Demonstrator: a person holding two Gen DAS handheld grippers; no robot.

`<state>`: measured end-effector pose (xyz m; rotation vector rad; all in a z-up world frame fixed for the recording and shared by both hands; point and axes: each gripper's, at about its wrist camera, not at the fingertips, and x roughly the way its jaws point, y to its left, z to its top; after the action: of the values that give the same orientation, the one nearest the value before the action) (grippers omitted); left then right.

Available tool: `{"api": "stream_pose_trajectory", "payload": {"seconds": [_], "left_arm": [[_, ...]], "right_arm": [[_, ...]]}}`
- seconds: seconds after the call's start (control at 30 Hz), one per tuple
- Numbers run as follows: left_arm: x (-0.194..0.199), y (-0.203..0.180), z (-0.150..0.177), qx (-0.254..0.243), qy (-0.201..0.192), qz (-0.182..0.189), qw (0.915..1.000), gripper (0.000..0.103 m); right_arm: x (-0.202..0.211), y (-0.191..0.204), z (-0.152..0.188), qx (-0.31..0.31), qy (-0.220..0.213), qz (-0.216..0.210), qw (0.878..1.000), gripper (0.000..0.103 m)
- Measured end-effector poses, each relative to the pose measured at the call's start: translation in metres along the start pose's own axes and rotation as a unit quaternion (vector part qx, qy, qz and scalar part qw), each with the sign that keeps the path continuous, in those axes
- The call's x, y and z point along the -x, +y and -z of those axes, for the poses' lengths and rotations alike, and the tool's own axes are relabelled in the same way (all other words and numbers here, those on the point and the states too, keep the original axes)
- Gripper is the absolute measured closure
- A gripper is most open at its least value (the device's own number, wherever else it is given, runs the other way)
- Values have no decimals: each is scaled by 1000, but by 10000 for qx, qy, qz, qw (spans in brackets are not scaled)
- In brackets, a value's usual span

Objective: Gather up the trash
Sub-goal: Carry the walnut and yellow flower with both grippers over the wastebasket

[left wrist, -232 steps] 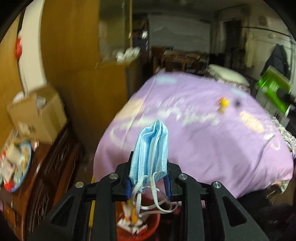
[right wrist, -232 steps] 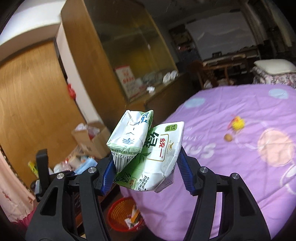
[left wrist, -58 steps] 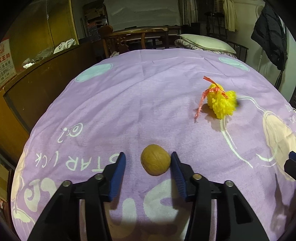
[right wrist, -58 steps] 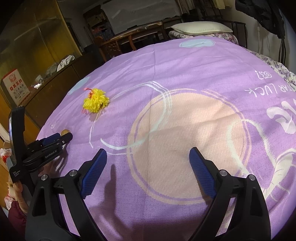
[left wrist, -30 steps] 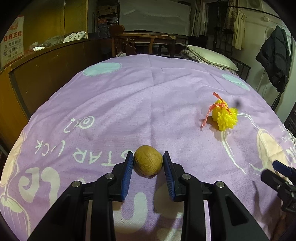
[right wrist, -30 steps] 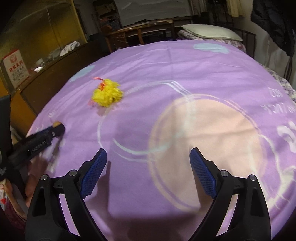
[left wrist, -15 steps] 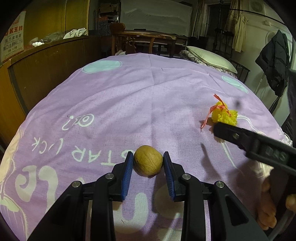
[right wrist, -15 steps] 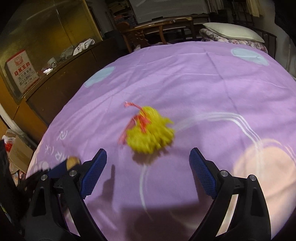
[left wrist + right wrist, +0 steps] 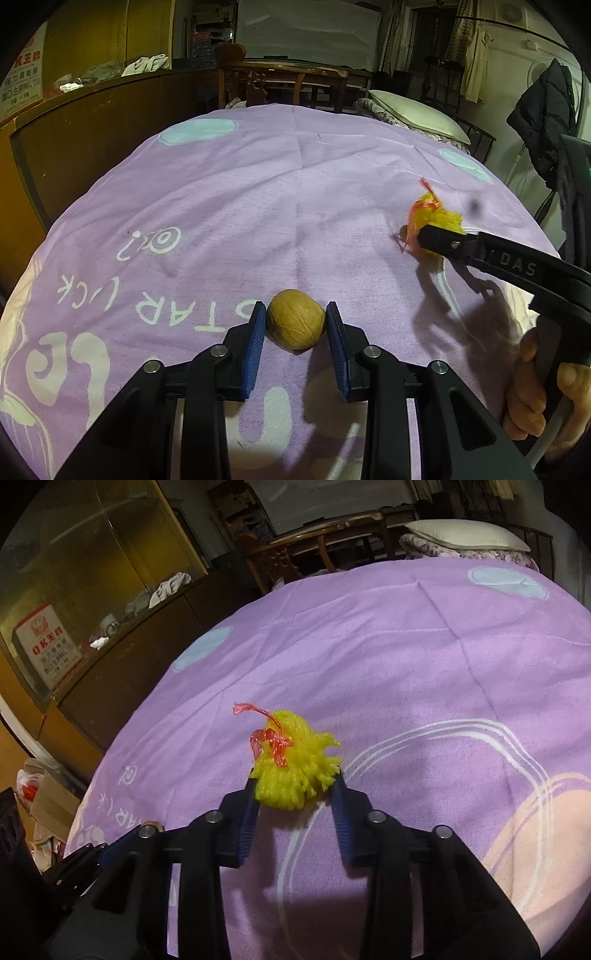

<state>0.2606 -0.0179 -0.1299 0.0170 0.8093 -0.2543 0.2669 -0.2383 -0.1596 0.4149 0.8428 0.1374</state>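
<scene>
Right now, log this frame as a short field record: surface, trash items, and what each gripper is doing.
surface: purple bedspread
item 1: walnut, on the spread
item 2: yellow pompom with a red plastic tie
left gripper: shut on the walnut, pads against both sides
right gripper: jaws closing, pompom between them, pads touching its fluff
lifted: neither item yet

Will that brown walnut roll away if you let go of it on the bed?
Probably a bit. The walnut is round, so it could roll on the purple bedspread, though the soft cloth would likely slow it. Its hard-looking, wrinkled shell should not squash between the left gripper jaws, and it looks light.
</scene>
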Motion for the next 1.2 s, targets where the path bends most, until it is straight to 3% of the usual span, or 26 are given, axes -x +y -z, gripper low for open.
{"api": "stream_pose_trajectory", "payload": {"seconds": [0.23,0.53,1.0,1.2], "left_arm": [[16,14,8,368,127,254,9989,70],[75,15,37,257,-22,-118,9996,70],[221,-2,49,31,-1026,-305,9943,70],[298,-1,71,-43,-1443,-327,9890,70]], "right_arm": [[36,13,19,242,-164,-39,9996,69],[89,27,53,297,-171,-302,9990,69],[223,73,81,694,-991,-1030,9873,69],[277,98,102,879,-1193,-1411,9788,69]]}}
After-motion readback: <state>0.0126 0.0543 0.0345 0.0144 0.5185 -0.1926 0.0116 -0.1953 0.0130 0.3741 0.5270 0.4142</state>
